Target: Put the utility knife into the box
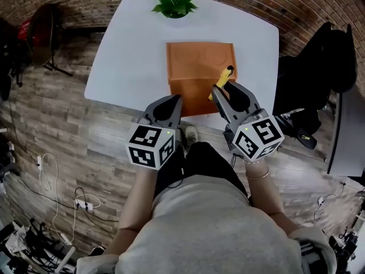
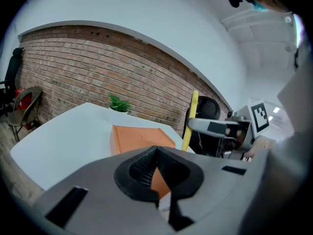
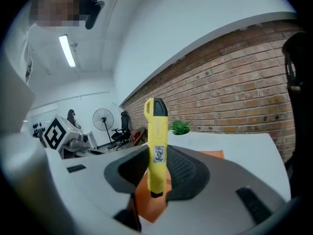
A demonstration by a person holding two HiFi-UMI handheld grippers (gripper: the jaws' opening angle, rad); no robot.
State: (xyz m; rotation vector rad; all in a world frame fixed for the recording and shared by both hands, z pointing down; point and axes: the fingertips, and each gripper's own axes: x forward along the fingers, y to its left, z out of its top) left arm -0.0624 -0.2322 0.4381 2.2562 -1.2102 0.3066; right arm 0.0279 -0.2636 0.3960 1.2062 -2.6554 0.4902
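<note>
An open orange box (image 1: 199, 73) lies on the white table (image 1: 131, 50), toward its near edge. My right gripper (image 1: 226, 91) is shut on the yellow utility knife (image 1: 221, 83), which hangs over the box's near right corner. In the right gripper view the knife (image 3: 156, 146) stands upright between the ribbed pads, its black tip up, with the box (image 3: 152, 205) showing below. My left gripper (image 1: 173, 101) hovers at the table's near edge, just left of the box's front, and is shut on nothing. In the left gripper view its pads (image 2: 145, 166) meet at the tips, with the box (image 2: 137, 138) beyond.
A small green plant (image 1: 174, 3) stands at the table's far edge. A black chair (image 1: 325, 56) is to the right of the table, another chair (image 1: 43, 27) at the far left. Cables (image 1: 51, 198) lie on the wooden floor. A brick wall runs behind.
</note>
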